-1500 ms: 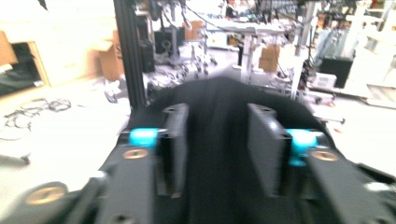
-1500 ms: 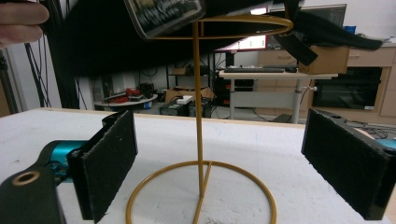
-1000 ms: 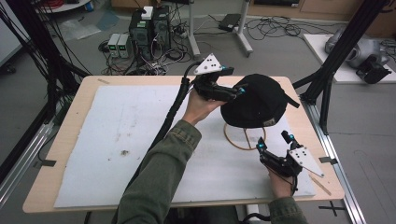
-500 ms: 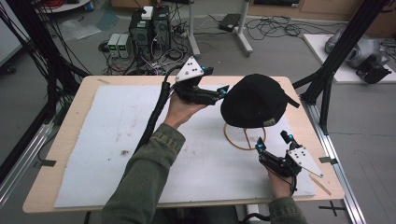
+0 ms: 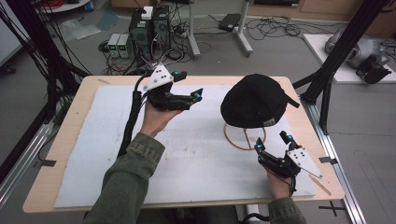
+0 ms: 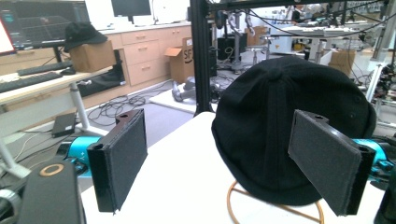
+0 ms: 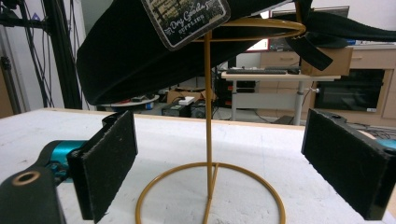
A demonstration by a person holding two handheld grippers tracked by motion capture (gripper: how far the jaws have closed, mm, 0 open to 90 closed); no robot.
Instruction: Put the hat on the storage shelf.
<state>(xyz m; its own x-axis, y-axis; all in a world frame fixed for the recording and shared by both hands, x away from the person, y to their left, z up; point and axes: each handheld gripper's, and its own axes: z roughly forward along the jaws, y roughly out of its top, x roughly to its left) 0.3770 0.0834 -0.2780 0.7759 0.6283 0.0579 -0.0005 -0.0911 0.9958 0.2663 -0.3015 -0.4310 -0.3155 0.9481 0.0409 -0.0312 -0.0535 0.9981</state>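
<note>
Right gripper (image 5: 272, 143): hovering low at the near right of the white-covered wooden counter (image 5: 93, 163), fingers (image 7: 105, 170) spread apart and empty, pointing at the thin gold wire stand (image 7: 208, 140) just ahead.
Black fabric cap (image 5: 254, 100): sitting atop that stand, above and beyond these fingers.
Left gripper (image 5: 191, 88): hanging raised, well left of the cap, fingers (image 6: 119, 158) released, aiming toward it.
</note>
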